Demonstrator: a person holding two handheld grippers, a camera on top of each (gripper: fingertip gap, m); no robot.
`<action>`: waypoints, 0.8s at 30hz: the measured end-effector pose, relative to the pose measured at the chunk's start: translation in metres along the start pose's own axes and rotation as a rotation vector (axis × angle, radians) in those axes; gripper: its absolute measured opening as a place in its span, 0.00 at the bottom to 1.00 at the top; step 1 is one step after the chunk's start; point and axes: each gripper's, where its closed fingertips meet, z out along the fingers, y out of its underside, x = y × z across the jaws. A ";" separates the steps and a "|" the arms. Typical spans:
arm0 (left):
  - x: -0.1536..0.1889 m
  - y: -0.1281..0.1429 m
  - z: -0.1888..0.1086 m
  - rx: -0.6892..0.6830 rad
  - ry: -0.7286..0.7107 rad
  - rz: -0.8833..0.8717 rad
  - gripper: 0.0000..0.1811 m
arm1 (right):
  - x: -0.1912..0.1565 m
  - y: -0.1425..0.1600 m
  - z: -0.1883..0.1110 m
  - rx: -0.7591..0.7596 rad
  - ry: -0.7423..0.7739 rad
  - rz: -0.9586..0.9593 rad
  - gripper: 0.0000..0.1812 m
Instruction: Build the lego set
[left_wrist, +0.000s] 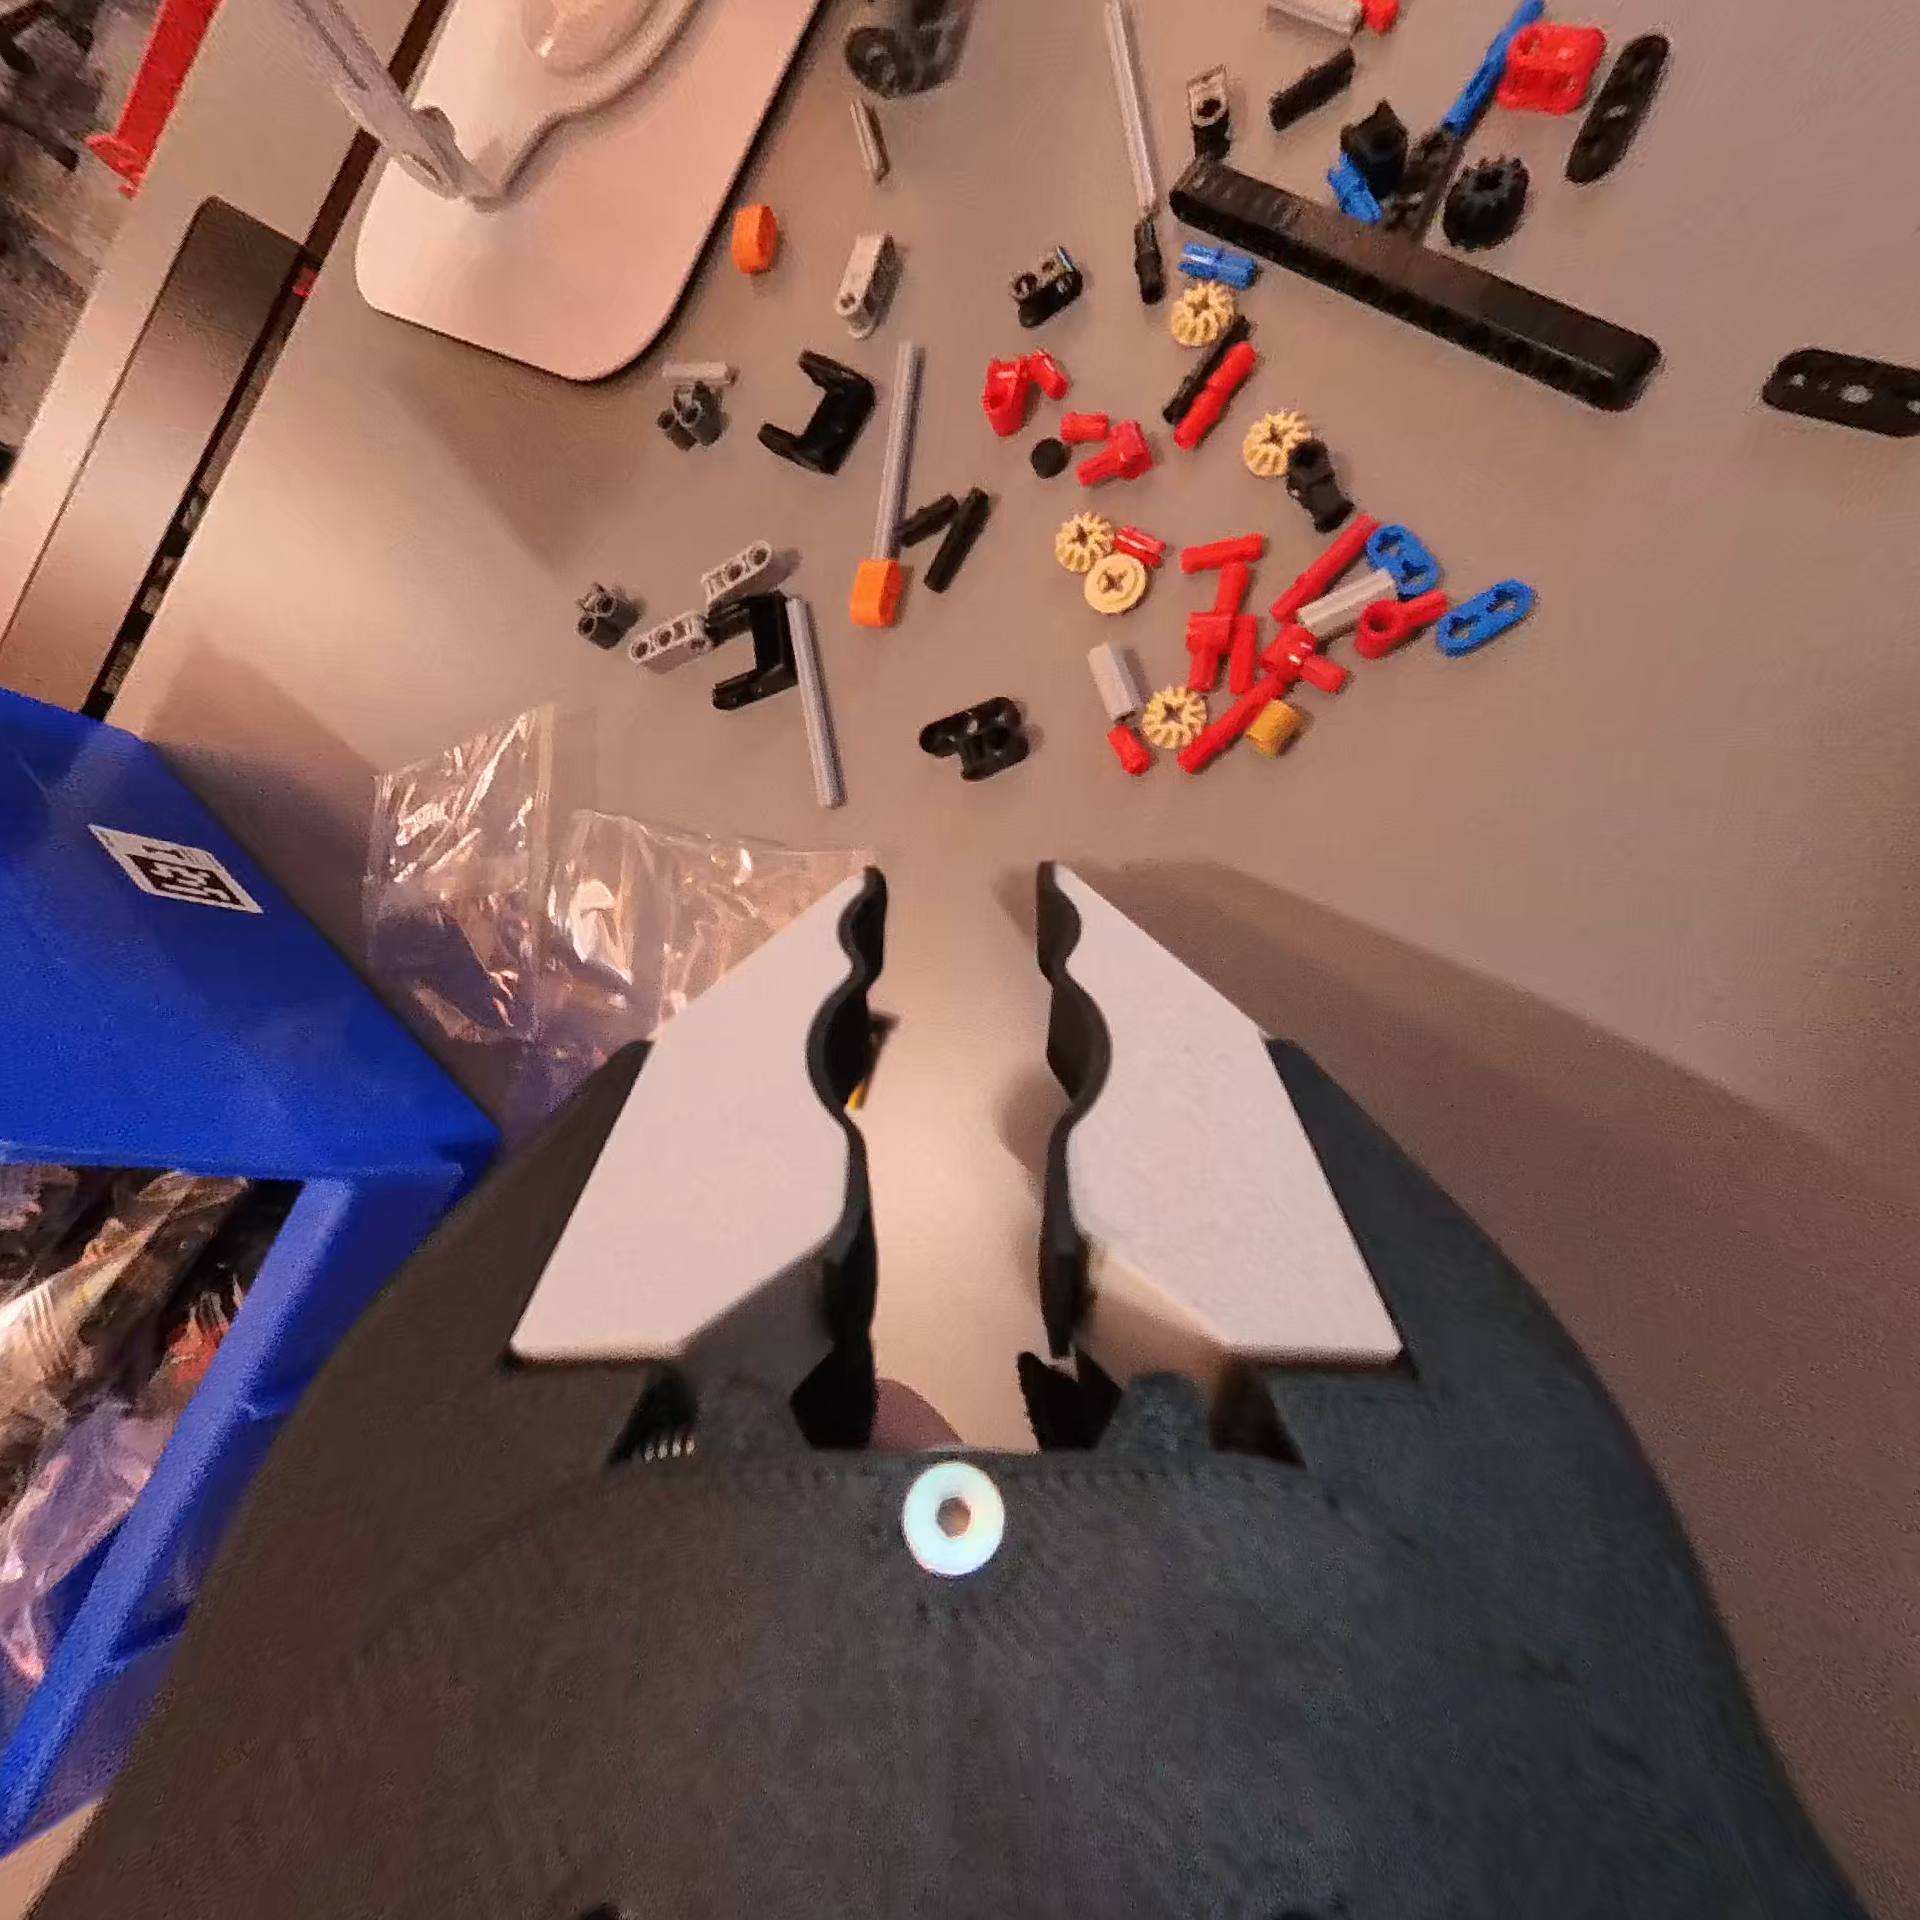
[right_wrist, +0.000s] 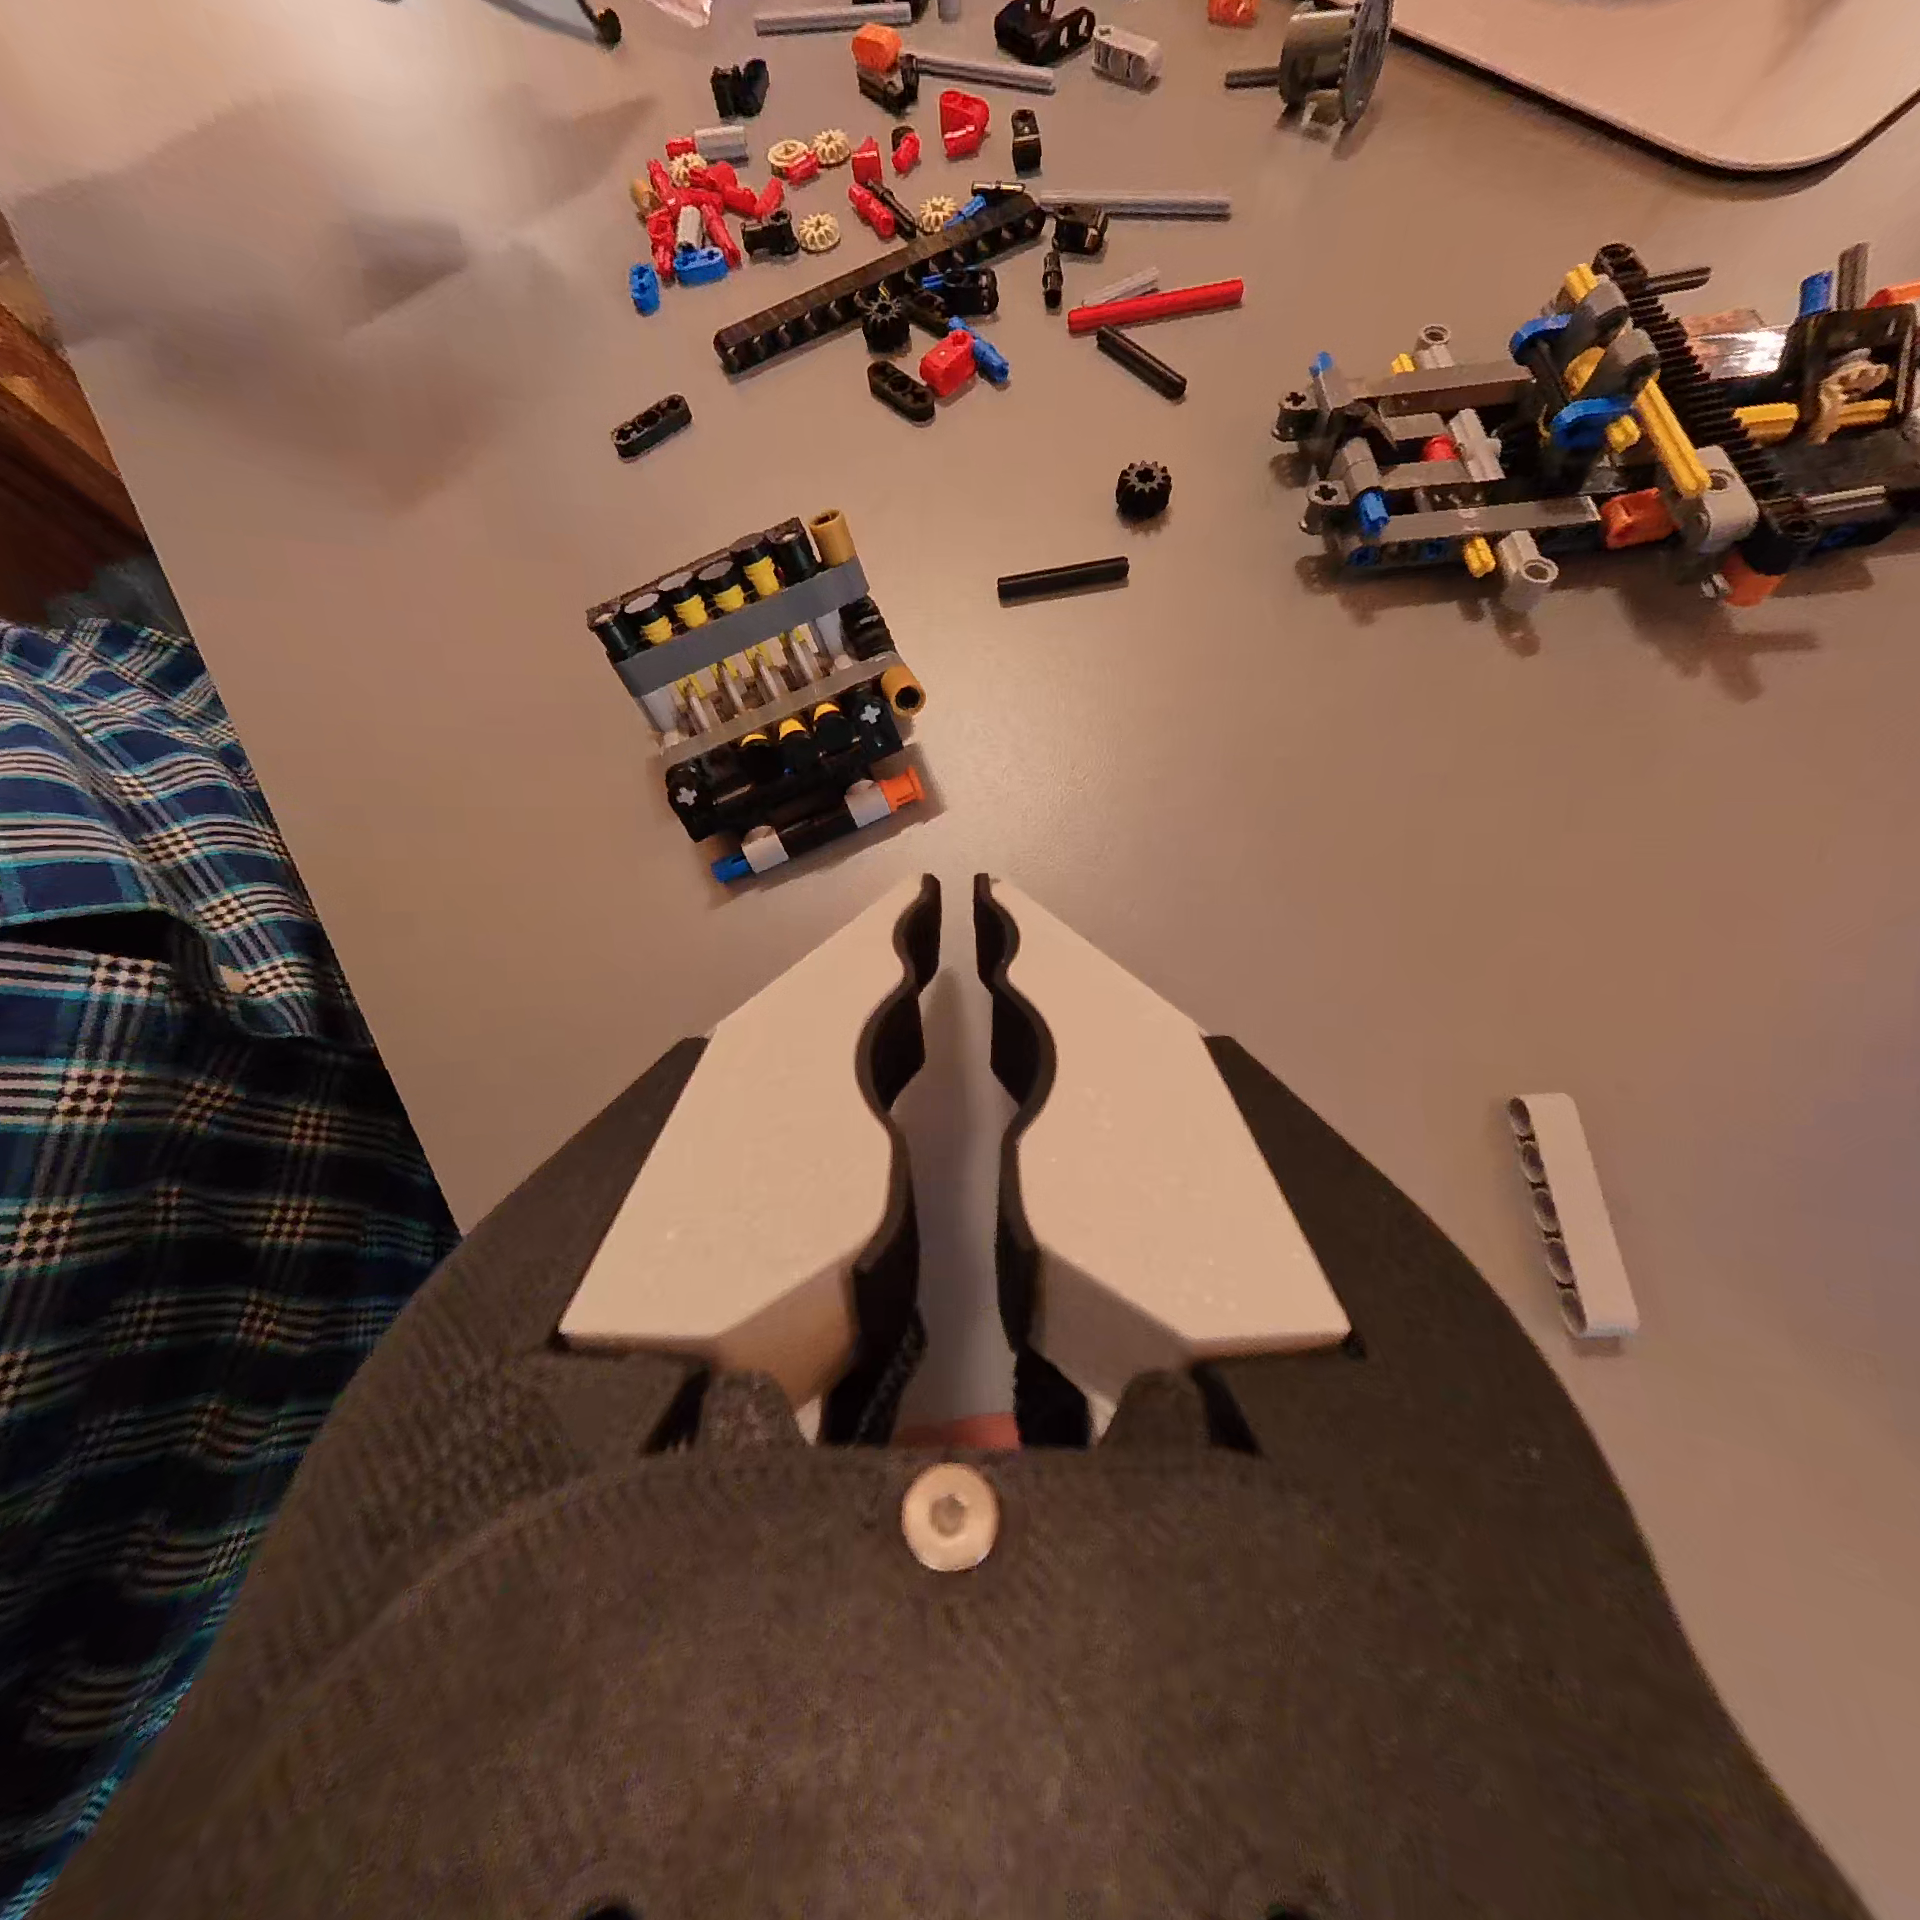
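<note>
My left gripper (left_wrist: 961, 894) is open and empty above the grey table, just short of a spread of loose pieces: red pins (left_wrist: 1247, 644), tan gears (left_wrist: 1174, 715), grey axles (left_wrist: 816, 686) and a long black beam (left_wrist: 1413, 281). My right gripper (right_wrist: 957, 894) is shut with nothing between the fingers. Just ahead of it lies a small engine-like block (right_wrist: 753, 691) of black, grey and yellow parts. A larger chassis assembly (right_wrist: 1600, 436) sits far right. A grey beam (right_wrist: 1574, 1210) lies to the right of the right gripper. A black axle (right_wrist: 1062, 578) and a black gear (right_wrist: 1143, 486) lie between the two assemblies.
A blue bin (left_wrist: 208, 1039) with bagged parts stands at the left, with a clear plastic bag (left_wrist: 540, 914) beside it. A pale monitor-stand base (left_wrist: 582, 187) is at the back. A plaid sleeve (right_wrist: 156, 1039) covers the table's left edge in the right wrist view. Across from one pair of fingers to the other is roughly 35 centimeters. From my right tips it is roughly 11 centimeters to the black gear (right_wrist: 1143, 486); from my left, 25 centimeters. The larger chassis assembly (right_wrist: 1600, 436) lies some 15 centimeters from my right tips, 30 centimeters from my left tips.
</note>
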 end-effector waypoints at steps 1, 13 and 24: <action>-0.005 0.001 0.000 -0.008 -0.009 0.014 0.14 | 0.000 0.000 0.000 -0.002 0.002 0.002 0.02; -0.024 0.054 -0.002 -0.187 0.044 0.030 0.10 | 0.001 0.003 0.003 -0.026 0.006 0.005 0.03; -0.026 0.051 0.006 -0.149 0.104 0.011 0.01 | 0.002 0.001 0.002 -0.015 0.013 0.002 0.03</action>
